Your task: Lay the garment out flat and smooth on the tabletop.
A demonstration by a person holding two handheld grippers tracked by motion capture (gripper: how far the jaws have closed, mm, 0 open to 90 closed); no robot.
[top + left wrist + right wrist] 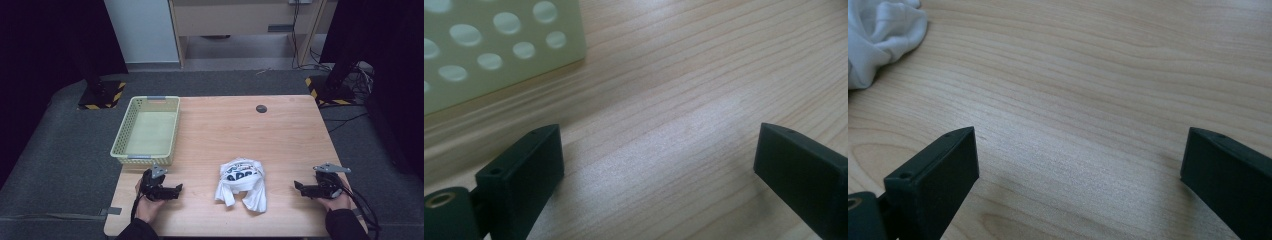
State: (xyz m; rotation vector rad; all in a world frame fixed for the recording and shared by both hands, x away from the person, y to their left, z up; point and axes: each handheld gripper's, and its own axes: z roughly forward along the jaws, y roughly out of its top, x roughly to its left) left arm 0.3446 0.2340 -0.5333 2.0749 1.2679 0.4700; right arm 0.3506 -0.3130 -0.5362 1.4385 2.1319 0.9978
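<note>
A crumpled white garment with black print (241, 184) lies on the wooden table (280, 140) near its front edge, between the two hands. My left gripper (177, 190) rests low over the table to the garment's left, pointing right, jaws wide apart with only bare wood between them (659, 155). My right gripper (298, 187) sits to the garment's right, pointing left, also open over bare wood (1078, 160). A fold of the white garment (878, 35) shows at the top left of the right gripper view.
A pale yellow-green perforated basket (131, 131) stands at the table's left edge, just beyond my left hand; its wall (489, 50) is close in the left gripper view. A small dark disc (261, 108) lies near the far edge.
</note>
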